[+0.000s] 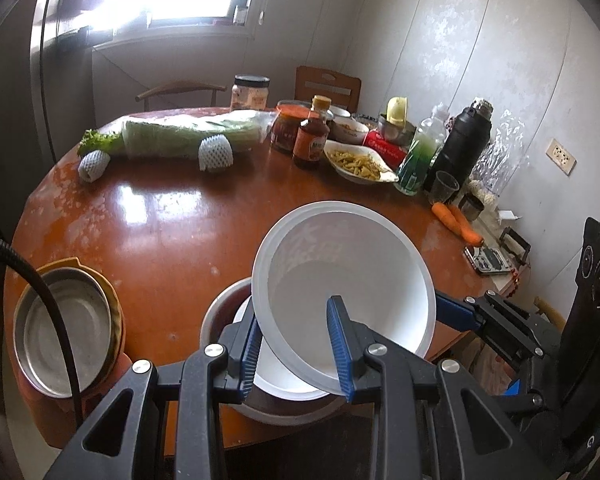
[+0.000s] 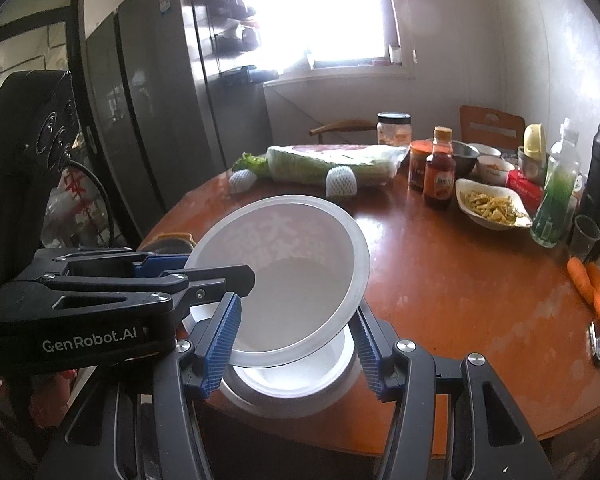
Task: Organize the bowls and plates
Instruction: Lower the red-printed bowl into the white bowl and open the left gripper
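Grippers first: we see the left gripper (image 1: 300,344) nearly closed on the wall of a white plastic bowl (image 1: 340,276), one blue ribbed pad inside the bowl and the other outside against its near wall, so the rim is pinched between them. We see the bowl held tilted, its mouth turned toward the camera and the window side, above a stack near the table's front edge: a metal bowl (image 1: 220,320) with a white bowl (image 1: 276,380) nested inside it. The tilted bowl's lower edge overlaps the nested one, but we cannot tell whether they touch.

From the right wrist view, we find the right gripper (image 2: 296,344) standing partly open, its two blue pads on either side of the tilted bowl's lower rim; the pads look just beside the rim, and we cannot tell for certain that they press on it. In this view the left gripper (image 2: 204,276) reaches in from the left, level-looking, with one finger inside the bowl (image 2: 284,276).

Both grippers point downward at a slant toward the round wooden table (image 1: 172,232). To the left of the stack, we see a metal dish sitting in a yellow dish (image 1: 116,308) at the table's edge. Farther back lie a wrapped cabbage (image 1: 188,136), sauce bottles (image 1: 310,136), a dish of food (image 1: 360,160) and two carrots (image 1: 458,222).
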### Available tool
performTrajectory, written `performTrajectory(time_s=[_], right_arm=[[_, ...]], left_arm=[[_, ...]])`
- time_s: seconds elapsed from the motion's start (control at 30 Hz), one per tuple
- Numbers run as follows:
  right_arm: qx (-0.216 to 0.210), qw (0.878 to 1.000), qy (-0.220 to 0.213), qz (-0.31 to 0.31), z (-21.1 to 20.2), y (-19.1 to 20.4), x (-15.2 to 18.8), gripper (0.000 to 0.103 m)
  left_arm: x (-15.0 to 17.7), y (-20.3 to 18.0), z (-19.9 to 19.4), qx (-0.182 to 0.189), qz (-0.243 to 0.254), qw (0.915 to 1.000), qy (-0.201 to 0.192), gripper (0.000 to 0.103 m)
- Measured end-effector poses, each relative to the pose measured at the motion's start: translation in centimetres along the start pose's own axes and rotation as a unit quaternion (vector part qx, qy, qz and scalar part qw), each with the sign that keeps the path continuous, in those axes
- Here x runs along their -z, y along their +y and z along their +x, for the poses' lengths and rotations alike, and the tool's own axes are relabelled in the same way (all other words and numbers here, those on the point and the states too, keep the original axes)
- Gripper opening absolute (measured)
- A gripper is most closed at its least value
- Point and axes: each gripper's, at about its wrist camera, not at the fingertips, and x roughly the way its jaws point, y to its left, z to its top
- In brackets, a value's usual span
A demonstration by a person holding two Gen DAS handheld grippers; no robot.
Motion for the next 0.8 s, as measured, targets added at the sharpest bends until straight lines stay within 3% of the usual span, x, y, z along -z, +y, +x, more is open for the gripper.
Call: performTrajectory(time_s=[0.8], right_arm=[[-0.002,0.999,0.046,0.002,2.9,-0.3,2.2,0.058]], left_arm=[[1.8,1.4,3.1,-0.009,-0.014,0.9990,0.041,0.032]])
